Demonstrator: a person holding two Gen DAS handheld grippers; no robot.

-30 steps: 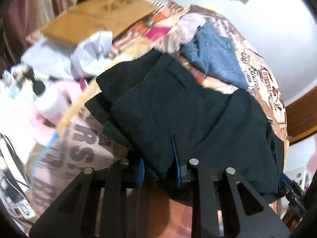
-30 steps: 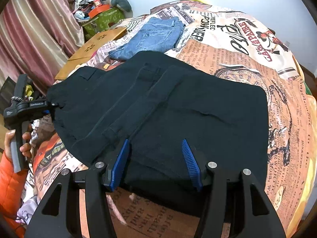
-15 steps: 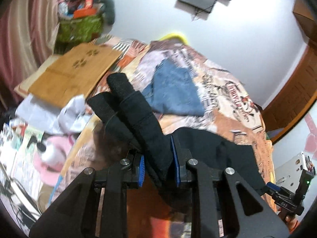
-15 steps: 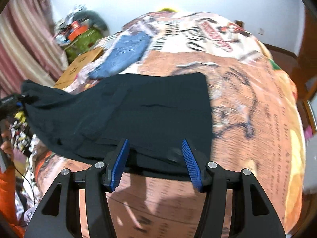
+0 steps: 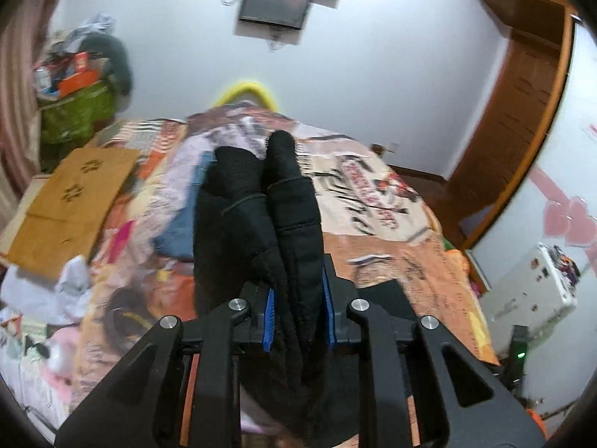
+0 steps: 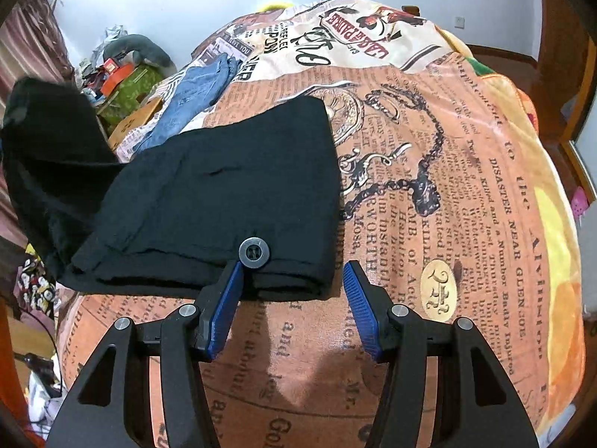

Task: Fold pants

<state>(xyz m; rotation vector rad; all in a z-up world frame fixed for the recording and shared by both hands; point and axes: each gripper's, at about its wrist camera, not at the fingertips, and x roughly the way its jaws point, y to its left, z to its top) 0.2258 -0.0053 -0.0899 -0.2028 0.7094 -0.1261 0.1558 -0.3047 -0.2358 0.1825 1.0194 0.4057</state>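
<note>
The black pants (image 6: 231, 190) lie on the newspaper-print bedspread (image 6: 466, 186), waistband with its grey button (image 6: 253, 252) toward me. My right gripper (image 6: 293, 291) is open, its blue pads on either side of the waistband corner, not pinching it. My left gripper (image 5: 297, 308) is shut on a bunched black end of the pants (image 5: 276, 201) and holds it raised above the bed. In the right wrist view that lifted part (image 6: 41, 149) rises at the far left.
Blue jeans (image 6: 194, 100) lie folded farther up the bed. A cardboard sheet (image 5: 71, 201) and loose papers lie at the bed's left side. A green box with clutter (image 6: 123, 82) stands by the wall. A wooden door frame (image 5: 522, 119) is on the right.
My left gripper has lifted its end of the pants off the bed and swung it up and over. The right gripper slid toward the waistband's right corner, still open.
</note>
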